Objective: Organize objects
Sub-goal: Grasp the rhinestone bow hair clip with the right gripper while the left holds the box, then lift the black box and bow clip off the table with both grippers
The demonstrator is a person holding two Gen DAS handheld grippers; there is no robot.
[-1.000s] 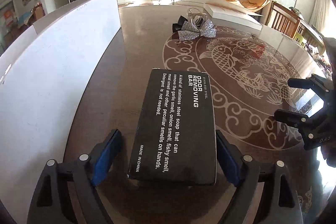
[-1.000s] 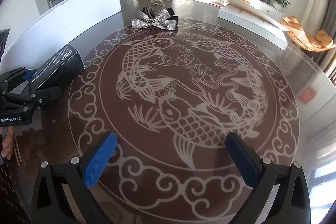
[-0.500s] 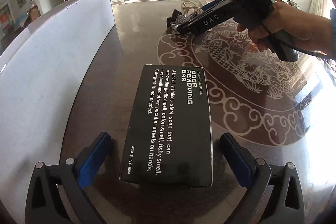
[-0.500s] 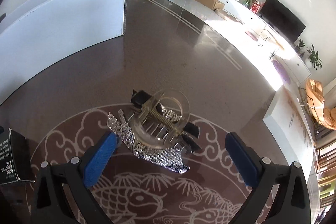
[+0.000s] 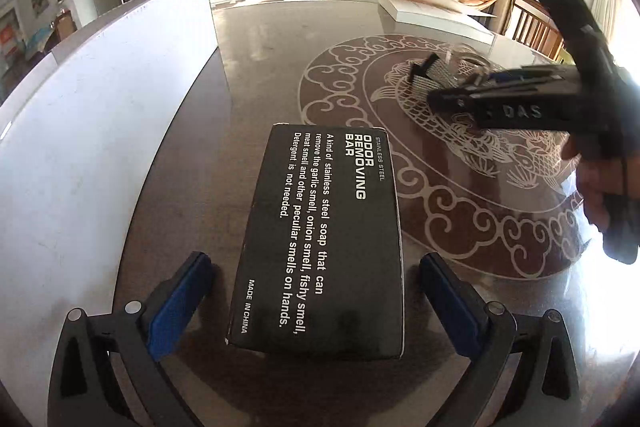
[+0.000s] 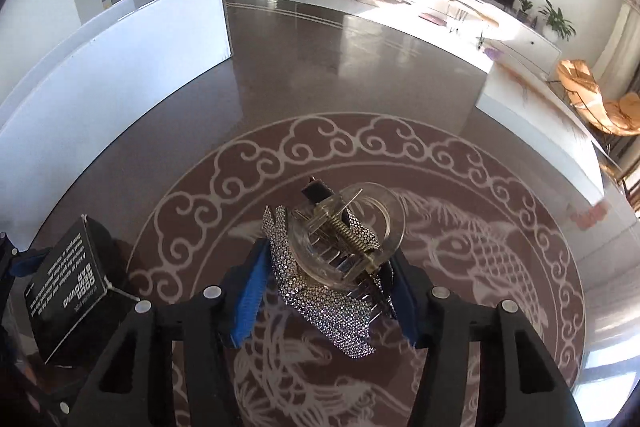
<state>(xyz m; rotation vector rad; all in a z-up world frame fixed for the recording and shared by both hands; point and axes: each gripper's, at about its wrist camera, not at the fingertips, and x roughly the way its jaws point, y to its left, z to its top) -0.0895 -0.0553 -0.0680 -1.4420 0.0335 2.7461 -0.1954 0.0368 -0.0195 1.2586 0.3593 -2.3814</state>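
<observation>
A black box (image 5: 320, 227) printed "ODOR REMOVING BAR" lies flat on the dark table (image 5: 260, 75). My left gripper (image 5: 314, 267) stands open around its near end, blue pads clear of both sides. A clear hair clip with a rhinestone bow (image 6: 340, 243) sits between the fingers of my right gripper (image 6: 326, 287). Its jaws are closing, and both blue pads press on the bow and clip. In the left wrist view the right gripper (image 5: 432, 95) carries the clip (image 5: 436, 73) over the fish pattern, held by a hand. The box (image 6: 68, 283) shows at the right wrist view's lower left.
A tall white board (image 5: 100, 127) stands along the table's left side, close to the box. A flat white box (image 5: 432, 15) lies at the table's far right edge. The fish medallion (image 6: 460, 247) covers the table's middle.
The right gripper closed on the hair clip and moved it nearer and rightward across the pattern. The left gripper opened slightly wider around the box and stayed put.
</observation>
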